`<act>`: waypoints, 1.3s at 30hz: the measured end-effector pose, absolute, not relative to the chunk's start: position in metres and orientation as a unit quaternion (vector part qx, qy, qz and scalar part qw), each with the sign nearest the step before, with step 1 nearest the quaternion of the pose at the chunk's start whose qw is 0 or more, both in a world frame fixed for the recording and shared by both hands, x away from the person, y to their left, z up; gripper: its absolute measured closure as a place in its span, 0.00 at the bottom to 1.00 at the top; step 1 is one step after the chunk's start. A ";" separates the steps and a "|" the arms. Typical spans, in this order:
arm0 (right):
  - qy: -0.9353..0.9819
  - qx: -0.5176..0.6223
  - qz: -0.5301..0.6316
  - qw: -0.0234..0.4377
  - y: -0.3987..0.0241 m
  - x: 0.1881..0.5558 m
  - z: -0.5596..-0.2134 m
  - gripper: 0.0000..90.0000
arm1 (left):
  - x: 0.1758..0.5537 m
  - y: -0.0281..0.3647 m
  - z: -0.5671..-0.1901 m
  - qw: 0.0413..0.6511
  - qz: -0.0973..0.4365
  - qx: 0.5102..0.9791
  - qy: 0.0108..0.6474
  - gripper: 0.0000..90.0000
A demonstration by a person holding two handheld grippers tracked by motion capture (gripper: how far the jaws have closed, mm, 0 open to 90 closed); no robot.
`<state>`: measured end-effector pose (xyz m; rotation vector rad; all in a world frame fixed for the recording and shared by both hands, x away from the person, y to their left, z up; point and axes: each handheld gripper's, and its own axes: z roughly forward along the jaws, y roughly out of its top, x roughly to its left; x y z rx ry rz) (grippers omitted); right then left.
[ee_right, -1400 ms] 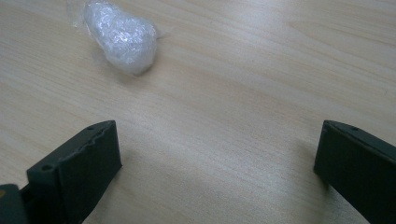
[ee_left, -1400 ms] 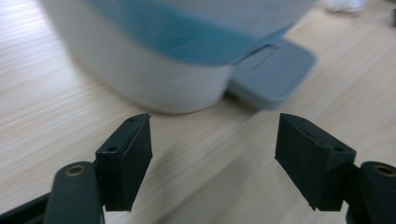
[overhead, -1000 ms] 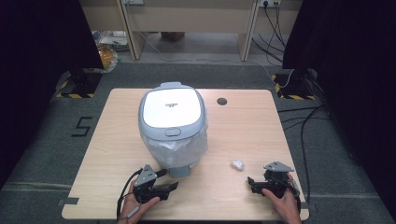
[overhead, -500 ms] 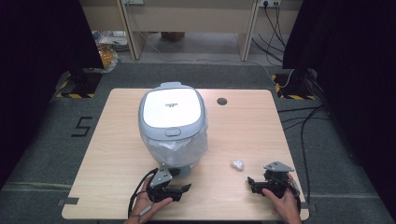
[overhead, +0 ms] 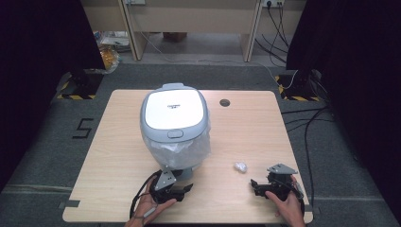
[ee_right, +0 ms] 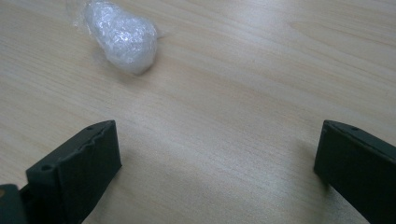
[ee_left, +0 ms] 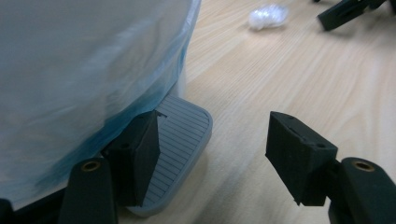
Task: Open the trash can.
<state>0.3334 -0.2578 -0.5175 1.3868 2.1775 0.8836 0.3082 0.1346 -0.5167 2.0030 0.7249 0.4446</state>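
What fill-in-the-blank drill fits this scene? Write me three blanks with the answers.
1. The plastic film is wrapped around the grey and white ____.
2. The small crumpled plastic ball lies on the table nearer the ____ hand-held gripper.
3. The left hand-held gripper has one jaw over the appliance's ribbed grey ____.

Missing words: rice cooker; right; foot

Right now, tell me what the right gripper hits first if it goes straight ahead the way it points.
Probably the crumpled wad of clear plastic, which lies ahead and slightly to the left of the open right gripper, on bare table. It might slide just past it; depth is unclear.
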 end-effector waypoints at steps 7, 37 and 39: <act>0.781 0.497 0.317 0.205 -0.258 0.333 -0.518 0.00 | 0.307 0.132 -0.518 0.457 0.191 0.818 0.294 0.38; 0.781 0.498 0.317 0.205 -0.258 0.333 -0.518 0.00 | 0.321 0.122 -0.521 0.396 0.208 0.847 0.289 0.44; 0.781 0.498 0.317 0.205 -0.258 0.333 -0.517 0.01 | 0.323 0.122 -0.521 0.394 0.210 0.848 0.287 0.44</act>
